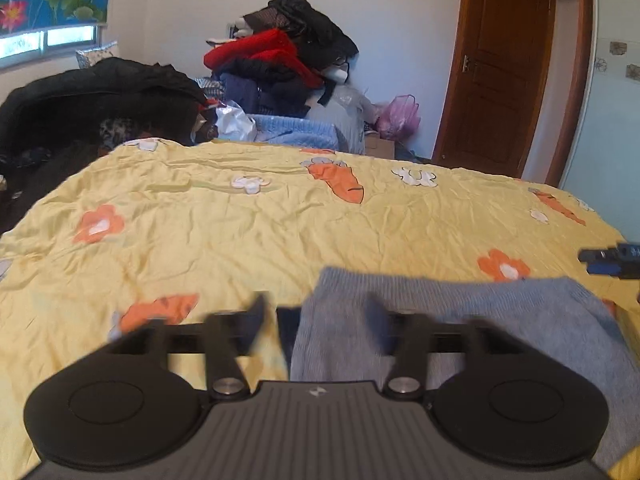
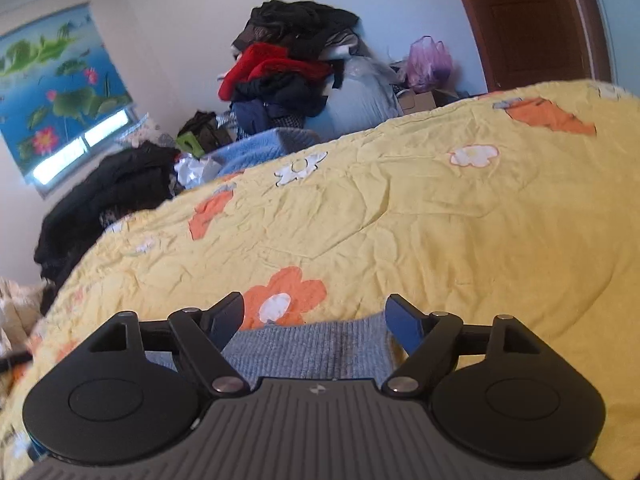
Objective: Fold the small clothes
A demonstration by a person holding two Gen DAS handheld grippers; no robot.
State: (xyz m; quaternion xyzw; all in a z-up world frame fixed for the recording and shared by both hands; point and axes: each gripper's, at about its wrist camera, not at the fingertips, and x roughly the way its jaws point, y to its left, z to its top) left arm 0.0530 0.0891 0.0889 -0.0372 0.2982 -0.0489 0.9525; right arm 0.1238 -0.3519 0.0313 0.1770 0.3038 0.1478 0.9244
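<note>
Grey knit garment [image 2: 312, 346] lies flat under both spread, empty tools.

We see the grey knitted garment [image 1: 460, 320] lying on the yellow flower-printed bedsheet [image 1: 240, 240], heaped clothes [image 1: 288, 68] behind it.

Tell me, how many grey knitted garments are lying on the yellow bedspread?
1. The grey knitted garment lies on the near edge of the yellow bedspread, just under both open grippers. Any others would be hidden below the cameras' view.
</note>
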